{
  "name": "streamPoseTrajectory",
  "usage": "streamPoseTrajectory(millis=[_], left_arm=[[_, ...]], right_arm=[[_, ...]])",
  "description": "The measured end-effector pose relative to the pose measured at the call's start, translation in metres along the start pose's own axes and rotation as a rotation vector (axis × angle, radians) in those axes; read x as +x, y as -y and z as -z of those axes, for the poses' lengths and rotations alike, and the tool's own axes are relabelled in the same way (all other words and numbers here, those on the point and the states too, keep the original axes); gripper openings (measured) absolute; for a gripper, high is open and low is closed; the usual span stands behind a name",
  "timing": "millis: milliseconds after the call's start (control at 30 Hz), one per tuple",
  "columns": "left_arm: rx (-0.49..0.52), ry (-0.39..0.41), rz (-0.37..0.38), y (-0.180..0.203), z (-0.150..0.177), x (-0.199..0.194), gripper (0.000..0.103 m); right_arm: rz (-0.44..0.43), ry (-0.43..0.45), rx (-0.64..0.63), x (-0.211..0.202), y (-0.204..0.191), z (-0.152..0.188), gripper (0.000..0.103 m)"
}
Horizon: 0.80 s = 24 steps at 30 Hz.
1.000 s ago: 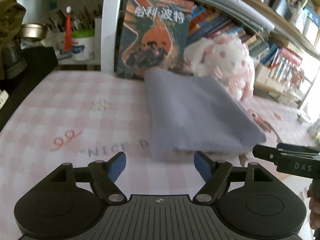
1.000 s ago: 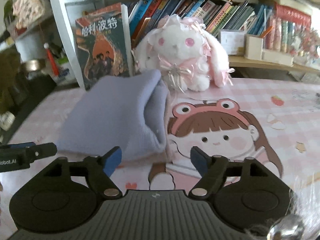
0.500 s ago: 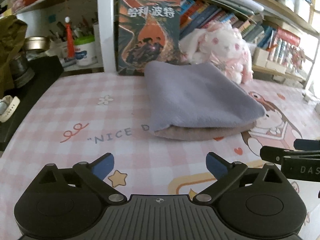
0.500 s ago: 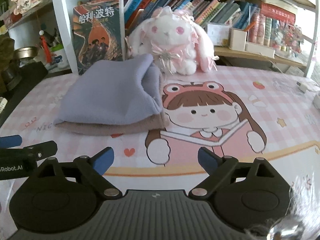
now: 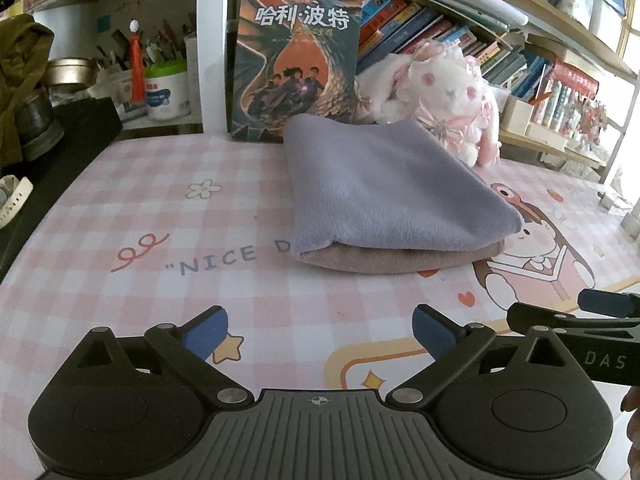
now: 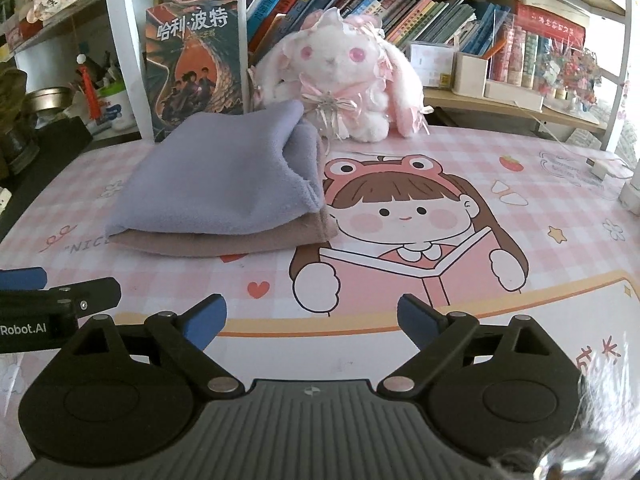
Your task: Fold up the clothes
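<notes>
A folded lavender cloth (image 5: 384, 188) (image 6: 224, 176) lies on top of a folded tan cloth (image 5: 400, 258) (image 6: 224, 242), stacked on the pink checked mat (image 5: 120, 208). My left gripper (image 5: 318, 330) is open, well short of the stack, with nothing between its blue pads. My right gripper (image 6: 312, 320) is open too, over the cartoon girl print (image 6: 404, 224), and holds nothing. Each gripper shows at the edge of the other's view: the right gripper (image 5: 600, 312), the left gripper (image 6: 24, 284).
A white and pink plush rabbit (image 6: 340, 76) and an upright book (image 5: 296, 64) stand right behind the stack. Shelves of books (image 6: 400, 4) and a white tub (image 5: 166, 88) line the back. A dark box (image 5: 72, 136) sits at the left edge.
Both grippers drew back from the folded stack and their jaws spread wider. The stack stays where it lay, now farther off in both views.
</notes>
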<state>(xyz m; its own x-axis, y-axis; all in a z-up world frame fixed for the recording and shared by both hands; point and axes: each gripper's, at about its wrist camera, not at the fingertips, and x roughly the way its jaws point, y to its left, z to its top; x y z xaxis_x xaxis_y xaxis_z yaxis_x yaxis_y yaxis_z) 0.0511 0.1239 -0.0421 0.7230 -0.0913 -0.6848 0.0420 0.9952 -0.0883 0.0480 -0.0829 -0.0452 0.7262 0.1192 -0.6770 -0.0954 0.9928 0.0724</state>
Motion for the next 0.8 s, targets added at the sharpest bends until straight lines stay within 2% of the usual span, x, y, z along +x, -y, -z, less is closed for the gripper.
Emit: streamPoseTrajectory(millis=[800], left_arm=[[0.014, -0.002, 0.011, 0.0031, 0.0035, -0.005, 0.1]], right_arm=[[-0.001, 0.009, 0.008, -0.0038, -0.0004, 0.0009, 0.093]])
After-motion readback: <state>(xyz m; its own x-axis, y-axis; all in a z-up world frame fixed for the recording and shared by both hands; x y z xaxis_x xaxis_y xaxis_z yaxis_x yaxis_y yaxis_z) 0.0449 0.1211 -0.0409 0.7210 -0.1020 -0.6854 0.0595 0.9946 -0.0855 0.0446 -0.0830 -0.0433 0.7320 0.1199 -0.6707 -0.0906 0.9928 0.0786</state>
